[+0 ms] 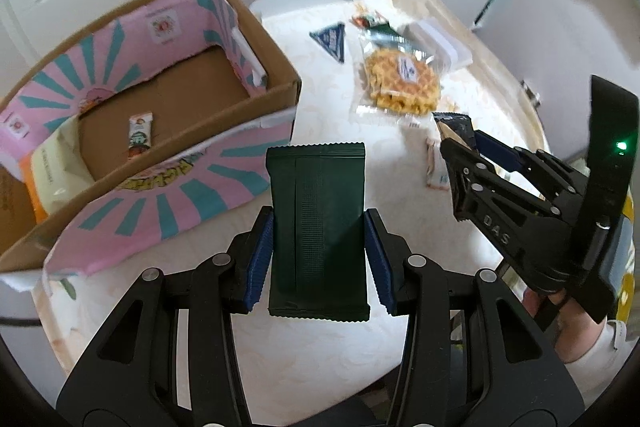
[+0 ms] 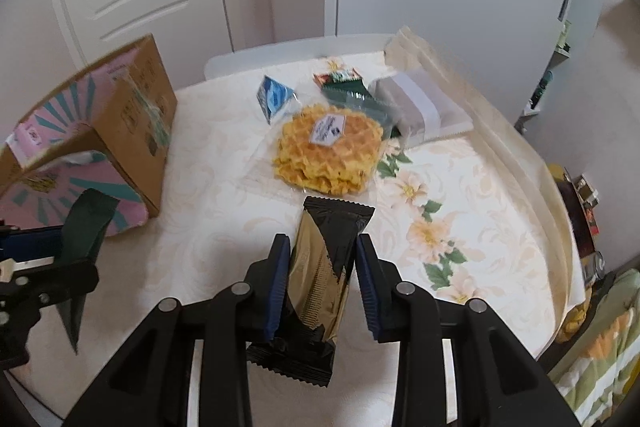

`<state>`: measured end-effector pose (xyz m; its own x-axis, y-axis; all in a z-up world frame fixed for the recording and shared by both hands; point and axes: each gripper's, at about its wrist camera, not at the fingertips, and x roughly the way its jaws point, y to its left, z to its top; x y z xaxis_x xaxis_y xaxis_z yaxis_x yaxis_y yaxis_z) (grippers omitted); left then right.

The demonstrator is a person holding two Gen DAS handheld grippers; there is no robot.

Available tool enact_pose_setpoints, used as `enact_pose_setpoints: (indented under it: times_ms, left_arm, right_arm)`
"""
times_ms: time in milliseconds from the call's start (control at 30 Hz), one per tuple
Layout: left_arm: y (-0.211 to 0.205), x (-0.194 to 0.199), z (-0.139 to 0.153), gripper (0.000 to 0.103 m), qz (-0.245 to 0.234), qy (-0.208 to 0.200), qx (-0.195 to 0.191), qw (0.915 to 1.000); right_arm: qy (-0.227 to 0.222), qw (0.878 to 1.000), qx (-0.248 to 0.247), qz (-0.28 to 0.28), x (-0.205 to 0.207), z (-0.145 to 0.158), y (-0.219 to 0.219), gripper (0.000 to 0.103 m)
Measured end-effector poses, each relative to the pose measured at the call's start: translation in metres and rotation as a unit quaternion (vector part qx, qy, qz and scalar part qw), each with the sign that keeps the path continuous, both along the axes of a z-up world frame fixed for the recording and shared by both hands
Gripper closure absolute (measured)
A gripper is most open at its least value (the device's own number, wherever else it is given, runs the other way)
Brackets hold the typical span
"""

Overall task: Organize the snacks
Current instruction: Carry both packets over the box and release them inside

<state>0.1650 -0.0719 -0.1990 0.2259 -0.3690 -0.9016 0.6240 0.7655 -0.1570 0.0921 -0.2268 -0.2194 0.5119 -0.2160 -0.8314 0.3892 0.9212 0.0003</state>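
My left gripper [image 1: 319, 227] is shut on a dark green snack packet [image 1: 318, 223], held above the table beside the cardboard box [image 1: 280, 91]. The box has pink and teal flaps and holds a small white snack bar [image 1: 140, 137] and a pale bag [image 1: 56, 171]. My right gripper [image 2: 322, 255] is shut on a black and gold snack packet [image 2: 324, 267]; it also shows in the left wrist view [image 1: 456, 131]. The left gripper with the green packet [image 2: 86, 223] appears at the left of the right wrist view.
On the floral tablecloth [image 2: 460, 187] lie a bagged stack of waffles [image 2: 328, 151], a blue triangular packet [image 2: 276, 97], green and red packets [image 2: 344, 83] and a grey-white wrapped packet [image 2: 416, 107]. A small pink-white sachet [image 1: 434, 167] lies near the right gripper. White doors stand behind.
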Motion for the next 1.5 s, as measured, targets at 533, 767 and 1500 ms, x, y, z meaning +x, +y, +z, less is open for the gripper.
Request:
enact_pose_setpoints:
  times_ms: [533, 767, 1500]
  left_arm:
    - [0.04, 0.013, 0.118, 0.062, 0.194, -0.111, -0.065, 0.9725]
    - [0.081, 0.041, 0.134, 0.062, 0.291, -0.125, -0.073, 0.9459]
    - [0.121, 0.166, 0.009, 0.059, 0.241, 0.011, -0.002, 0.9704]
  right_arm:
    - [-0.109, 0.974, 0.038, 0.193, 0.05, 0.142, -0.001, 0.073]
    - [-0.122, 0.938, 0.05, 0.322, 0.093, 0.172, 0.029, 0.073]
    - [-0.027, 0.942, 0.124, 0.312, 0.19, 0.087, 0.118, 0.073]
